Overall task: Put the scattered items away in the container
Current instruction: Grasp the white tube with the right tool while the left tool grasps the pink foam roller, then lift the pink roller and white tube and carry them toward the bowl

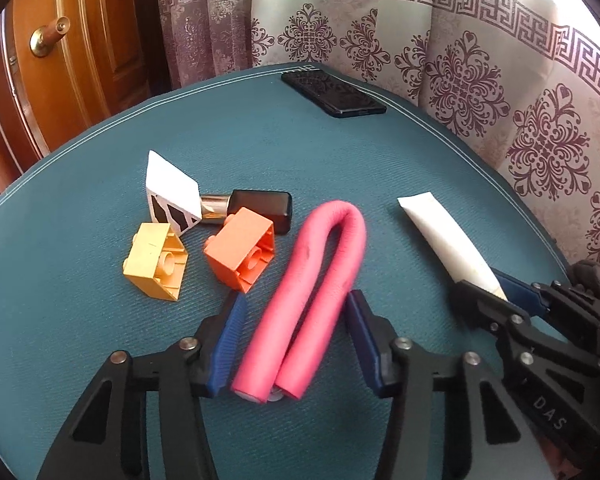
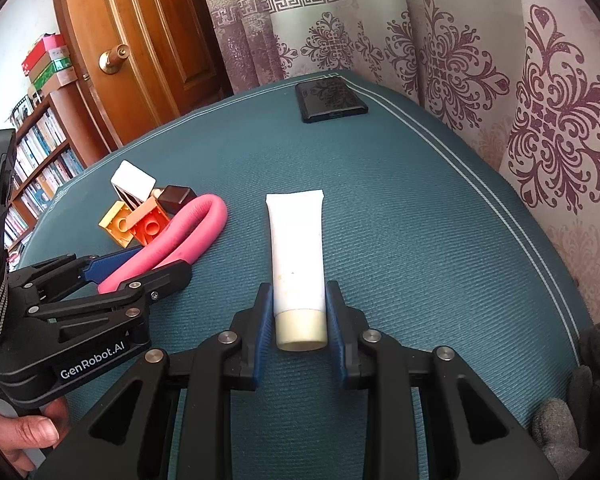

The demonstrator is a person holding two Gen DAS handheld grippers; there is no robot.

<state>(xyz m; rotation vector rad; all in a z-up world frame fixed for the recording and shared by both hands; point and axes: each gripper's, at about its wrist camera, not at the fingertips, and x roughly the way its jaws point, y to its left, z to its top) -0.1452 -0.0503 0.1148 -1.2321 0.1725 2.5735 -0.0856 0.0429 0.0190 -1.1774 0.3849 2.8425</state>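
A pink foam tube (image 1: pixel 328 248), bent into a U, lies on the teal cushioned surface (image 1: pixel 300 152). My left gripper (image 1: pixel 296 340) is open, with its blue pads on either side of the tube's two ends and a gap on the right. A white squeeze tube (image 2: pixel 298 240) with a cream cap lies on the surface, cap towards me. My right gripper (image 2: pixel 300 320) is shut on its cap end. A yellow block (image 1: pixel 156 260), an orange block (image 1: pixel 240 252), a white-and-black wedge (image 1: pixel 172 192) and a black-capped gold item (image 1: pixel 260 204) are clustered at the left.
A black phone (image 1: pixel 332 92) lies near the far edge of the surface. A patterned curtain (image 2: pixel 480 80) hangs behind and to the right. There is a wooden door (image 2: pixel 140 40) at the back left and a bookshelf (image 2: pixel 40 168) beyond it. A hand (image 2: pixel 24 436) holds the left gripper.
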